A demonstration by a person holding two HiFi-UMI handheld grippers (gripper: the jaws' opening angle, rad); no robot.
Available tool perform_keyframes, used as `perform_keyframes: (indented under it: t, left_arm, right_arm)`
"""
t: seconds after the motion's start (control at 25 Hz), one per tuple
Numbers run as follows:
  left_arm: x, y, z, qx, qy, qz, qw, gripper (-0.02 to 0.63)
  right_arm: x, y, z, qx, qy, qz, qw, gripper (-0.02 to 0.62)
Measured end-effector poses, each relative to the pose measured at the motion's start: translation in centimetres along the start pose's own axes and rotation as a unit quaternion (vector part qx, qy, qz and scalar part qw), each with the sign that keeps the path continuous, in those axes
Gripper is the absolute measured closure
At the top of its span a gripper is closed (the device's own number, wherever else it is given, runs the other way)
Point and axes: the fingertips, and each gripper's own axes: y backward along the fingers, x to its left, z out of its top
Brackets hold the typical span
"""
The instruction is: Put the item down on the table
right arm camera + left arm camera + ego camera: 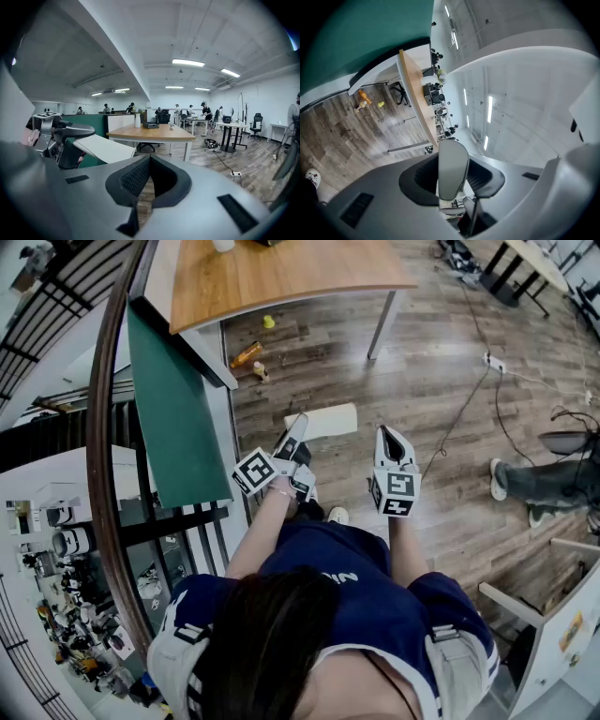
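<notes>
I stand on a wood floor some way from the wooden table (281, 277). My left gripper (298, 425) is shut on a flat, pale white item (328, 420), which sticks out forward past the jaws. The left gripper view shows that item (453, 168) edge-on between the black pads, with the table (415, 93) far off. My right gripper (386, 437) is held up beside the left one, jaws shut with nothing in them. In the right gripper view its pads (151, 180) meet, the left gripper (51, 136) holds the white item (105, 149) at the left, and the table (150, 133) stands ahead.
A green partition panel (173, 418) stands to my left along a railing. An orange bottle (246, 354), a small bottle (261, 371) and a yellow ball (268, 322) lie under the table. A power strip with cable (494, 362) and another person's legs (544, 479) are at the right.
</notes>
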Motion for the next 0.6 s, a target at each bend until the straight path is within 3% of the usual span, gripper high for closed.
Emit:
perform_keyframes:
  t: [0.24, 0.36, 0.6]
  left_arm:
    - [1.0, -0.4, 0.0, -0.009, 0.044, -0.022, 0.9988, 0.457]
    - [2.3, 0.2, 0.4, -0.006, 0.028, 0.005, 0.9996, 0.457]
    - [3.8, 0.7, 0.6, -0.002, 0.026, 0.017, 0.9995, 0.457]
  right_arm:
    - [1.2, -1.2, 0.1, 0.001, 0.004, 0.005, 1.000, 0.588]
    - [1.6, -1.4, -0.3, 0.003, -0.002, 0.009, 1.000, 0.588]
    - [2.1, -2.0, -1.3, -0.002, -0.034, 0.004, 0.999, 0.583]
